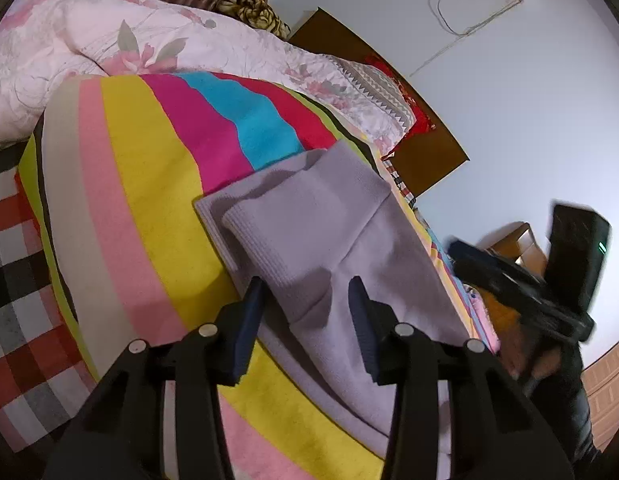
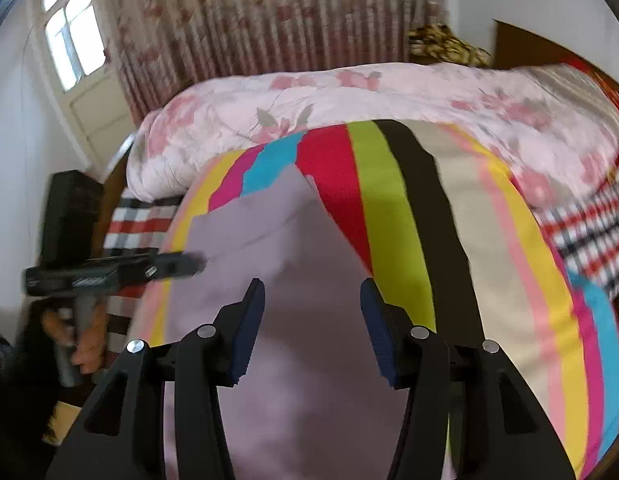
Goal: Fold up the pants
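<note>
- The lilac pants [image 1: 329, 240] lay on the bed directly ahead of and below the left claw [image 1: 307, 292]; their ribbed cuff ends pointed away from it, so the long axis ran roughly along the claw's line of sight, slanting toward the far right.
- The left claw stood wide open with nothing between its dark-blue pads [image 1: 249, 320] — the folded leg showed through the gap, apparently just under the tips, though contact could not be told.
- The right claw [image 2: 312, 294] was likewise spread wide and empty, hovering over the broad plain stretch of the pants [image 2: 277, 320], which filled the lower middle of its view and narrowed toward the far end.
- Seen from the left wrist camera, the right claw [image 1: 517, 280] sat off the bed's edge to the right, blurred; seen from the right wrist camera, the left claw [image 2: 181, 266] reached the pants' left edge. By that, the left looked nearer the cuffs and the likelier one to take them for the next fold.
- The garment rested on a striped blanket [image 1: 157, 184] — pink, yellow, magenta, blue and red bands — spread over a checked sheet [image 1: 13, 280].
- A floral quilt [image 2: 349, 100] was heaped along the far side, with a patterned curtain [image 2: 269, 12] and a window [image 2: 69, 32] behind it, a wooden headboard [image 1: 425, 160] and a pale wall [image 1: 509, 100] beyond.
</note>
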`<action>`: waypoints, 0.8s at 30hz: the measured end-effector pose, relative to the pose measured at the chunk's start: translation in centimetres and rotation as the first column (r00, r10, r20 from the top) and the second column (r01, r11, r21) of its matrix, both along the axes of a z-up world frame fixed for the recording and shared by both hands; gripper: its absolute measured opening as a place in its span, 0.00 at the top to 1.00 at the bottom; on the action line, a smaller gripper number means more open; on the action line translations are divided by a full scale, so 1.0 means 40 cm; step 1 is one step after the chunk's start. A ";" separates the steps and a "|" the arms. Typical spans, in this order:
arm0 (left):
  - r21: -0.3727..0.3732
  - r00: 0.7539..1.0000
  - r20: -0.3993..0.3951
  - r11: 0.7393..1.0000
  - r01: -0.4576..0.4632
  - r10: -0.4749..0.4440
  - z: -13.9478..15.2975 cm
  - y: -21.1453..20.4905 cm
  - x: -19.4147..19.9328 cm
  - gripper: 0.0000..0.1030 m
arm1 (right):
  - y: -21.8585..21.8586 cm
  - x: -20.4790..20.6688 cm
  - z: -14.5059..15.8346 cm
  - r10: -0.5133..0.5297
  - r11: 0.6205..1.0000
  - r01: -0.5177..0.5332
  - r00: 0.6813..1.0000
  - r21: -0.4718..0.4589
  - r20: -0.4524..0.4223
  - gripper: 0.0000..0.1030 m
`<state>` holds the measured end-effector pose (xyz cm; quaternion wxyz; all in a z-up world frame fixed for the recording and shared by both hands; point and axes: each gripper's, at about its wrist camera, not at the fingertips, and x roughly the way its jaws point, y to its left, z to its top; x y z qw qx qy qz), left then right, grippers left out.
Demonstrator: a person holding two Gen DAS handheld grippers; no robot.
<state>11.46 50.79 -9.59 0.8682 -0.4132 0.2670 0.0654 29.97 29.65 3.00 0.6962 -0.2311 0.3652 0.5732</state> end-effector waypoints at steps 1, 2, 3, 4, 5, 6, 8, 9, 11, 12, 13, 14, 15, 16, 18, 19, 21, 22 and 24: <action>-0.003 1.000 -0.003 1.000 0.001 -0.001 0.000 0.003 0.001 0.60 | 0.039 0.011 -0.010 0.020 1.000 -0.020 1.000 -0.006 -0.011 0.51; 0.001 1.000 -0.008 1.000 0.001 -0.001 0.000 0.003 0.001 0.64 | 0.064 0.018 -0.015 0.029 1.000 -0.030 0.999 -0.008 -0.023 0.51; 0.001 1.000 -0.013 1.000 0.005 -0.005 -0.002 0.004 0.003 0.69 | 0.087 0.025 -0.020 0.034 0.999 -0.035 0.999 -0.014 -0.030 0.52; -0.012 1.000 -0.018 1.000 0.017 -0.017 -0.007 0.003 0.007 0.72 | 0.107 0.032 -0.025 0.041 0.999 -0.042 0.998 -0.020 -0.039 0.54; -0.012 1.000 -0.024 1.000 0.017 -0.017 -0.010 0.003 0.010 0.73 | 0.122 0.036 -0.029 0.054 0.998 -0.055 0.997 -0.023 -0.053 0.54; -0.001 0.999 -0.028 1.000 0.016 -0.016 -0.012 0.000 0.011 0.73 | 0.133 0.037 -0.033 0.069 0.997 -0.071 0.996 -0.026 -0.065 0.54; 0.014 0.999 -0.031 1.000 0.012 -0.012 -0.011 -0.002 0.011 0.75 | 0.148 0.032 -0.044 0.096 0.994 -0.098 0.995 -0.047 -0.042 0.58; 0.018 0.999 -0.032 1.000 0.010 -0.009 -0.011 -0.002 0.012 0.79 | 0.149 0.031 -0.048 0.100 0.993 -0.102 0.994 -0.052 -0.032 0.68; 0.015 1.000 -0.023 1.000 0.017 -0.016 -0.009 -0.004 0.012 0.87 | 0.148 0.038 -0.054 0.094 0.994 -0.094 0.995 -0.053 -0.017 0.79; 0.021 1.000 -0.020 1.000 0.023 -0.022 -0.005 -0.007 0.015 0.89 | 0.144 0.045 -0.053 0.085 0.995 -0.086 0.996 -0.042 -0.025 0.84; 0.034 0.999 -0.023 0.999 0.025 -0.024 0.000 -0.014 0.015 0.89 | 0.139 0.053 -0.051 0.073 0.997 -0.074 0.997 -0.026 -0.031 0.85; 0.044 0.999 -0.027 0.999 0.032 -0.030 0.003 -0.019 0.019 0.89 | 0.135 0.059 -0.046 0.059 0.998 -0.059 0.998 -0.007 -0.026 0.85; 0.048 0.999 -0.031 0.998 0.041 -0.039 0.005 -0.022 0.022 0.89 | 0.135 0.061 -0.041 0.052 0.999 -0.052 0.999 0.000 -0.003 0.84; 0.041 0.999 -0.031 0.998 0.037 -0.036 0.004 -0.019 0.023 0.89 | 0.137 0.060 -0.039 0.051 0.999 -0.051 0.999 -0.003 0.005 0.77; 0.010 0.999 -0.028 0.999 0.039 -0.039 -0.005 -0.012 0.025 0.88 | 0.147 0.064 -0.041 0.052 0.998 -0.053 0.999 -0.020 -0.010 0.59; -0.004 0.999 -0.026 0.999 0.036 -0.036 -0.011 -0.008 0.024 0.88 | 0.151 0.067 -0.042 0.058 0.998 -0.058 0.998 -0.019 -0.027 0.58; -0.035 0.999 -0.021 0.999 0.034 -0.035 -0.023 -0.002 0.023 0.83 | 0.157 0.067 -0.052 0.071 0.997 -0.073 0.996 -0.023 -0.060 0.58; -0.041 0.999 -0.018 0.999 0.033 -0.034 -0.027 -0.002 0.023 0.83 | 0.157 0.067 -0.057 0.076 0.997 -0.078 0.995 -0.028 -0.066 0.58; -0.034 0.999 -0.018 0.999 0.033 -0.033 -0.027 -0.003 0.023 0.83 | 0.155 0.056 -0.072 0.092 0.995 -0.093 0.995 -0.041 -0.035 0.72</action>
